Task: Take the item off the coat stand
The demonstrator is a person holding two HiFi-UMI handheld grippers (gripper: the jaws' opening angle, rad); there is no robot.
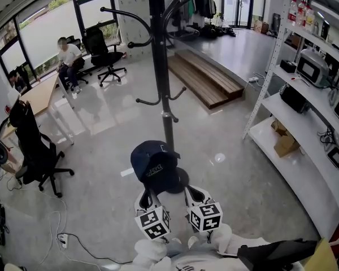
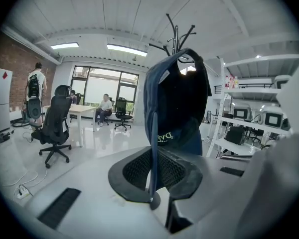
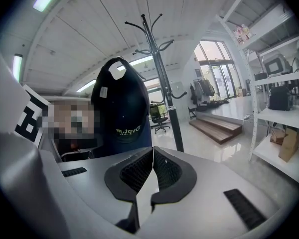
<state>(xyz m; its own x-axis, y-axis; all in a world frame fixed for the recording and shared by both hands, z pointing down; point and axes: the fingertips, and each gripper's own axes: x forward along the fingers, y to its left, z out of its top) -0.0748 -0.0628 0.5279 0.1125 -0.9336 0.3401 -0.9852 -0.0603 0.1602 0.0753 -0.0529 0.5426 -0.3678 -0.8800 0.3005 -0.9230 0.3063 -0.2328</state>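
A navy cap (image 1: 155,169) with pale lettering hangs off the coat stand, in front of its base. My left gripper (image 1: 148,196) is shut on the cap's lower edge; in the left gripper view the fabric (image 2: 177,103) rises from between the closed jaws of the left gripper (image 2: 153,179). The black coat stand (image 1: 160,66) rises just behind the cap, with its curved hooks bare. My right gripper (image 1: 193,195) hangs beside the cap, to the right. Its jaws in the right gripper view (image 3: 152,168) meet with nothing between them. That view shows the cap (image 3: 120,103) to the left of the stand (image 3: 162,73).
White shelving (image 1: 305,112) with appliances and a cardboard box lines the right side. A black office chair (image 1: 37,151) and a desk (image 1: 39,95) stand on the left, with a seated person (image 1: 68,58) behind. A wooden platform (image 1: 206,78) lies behind the stand. A power strip (image 1: 62,240) lies on the floor.
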